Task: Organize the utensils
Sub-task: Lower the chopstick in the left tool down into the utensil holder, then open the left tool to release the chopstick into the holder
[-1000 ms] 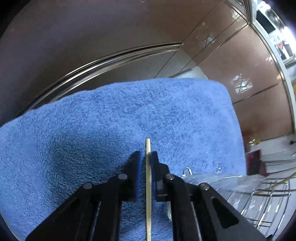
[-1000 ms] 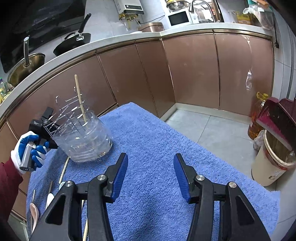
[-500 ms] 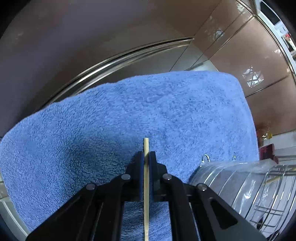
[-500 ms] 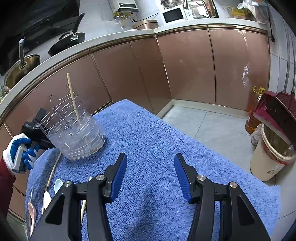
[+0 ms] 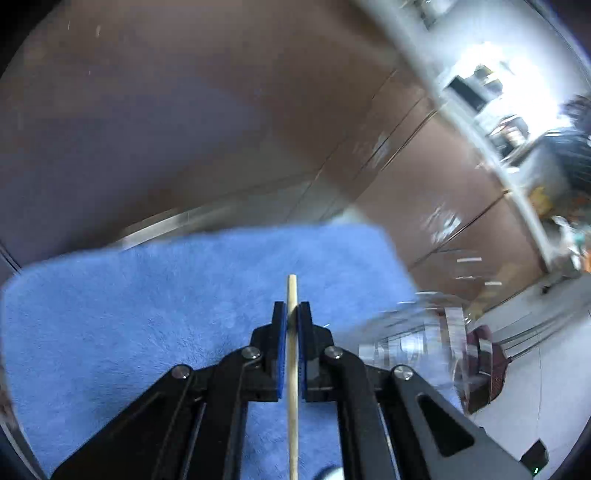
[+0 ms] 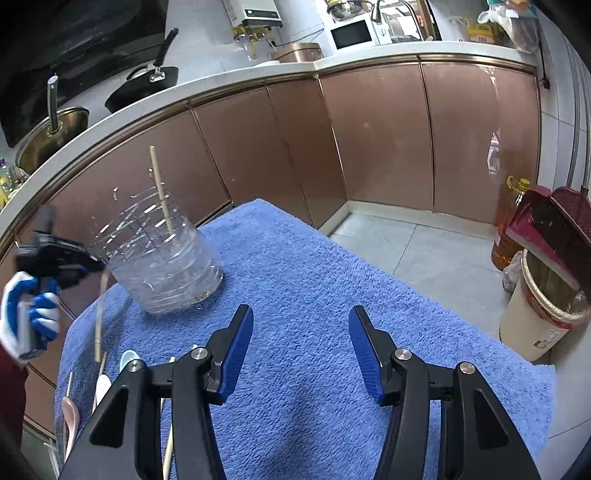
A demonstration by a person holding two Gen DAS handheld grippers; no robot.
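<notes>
Over towel (image 5: 147, 332), left tongs (image 5: 291, 325) now apparently lifting clamped chopstick (image 5: 293, 369).

Blue towel (image 6: 303, 280) over the table; copper cabinets (image 6: 373, 136) behind, pans (image 6: 142, 86) and microwave (image 6: 351, 33) on the counter, oil bottle (image 6: 511, 225) beside the bin (image 6: 539, 314).

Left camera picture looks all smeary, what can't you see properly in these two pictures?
- Left wrist view: the clear utensil holder is smeared by motion blur; its contents are unreadable.
- Left wrist view: the chopstick in the left gripper is cut off by the bottom edge.
- Right wrist view: the spoons are partly hidden behind the right gripper.
</notes>
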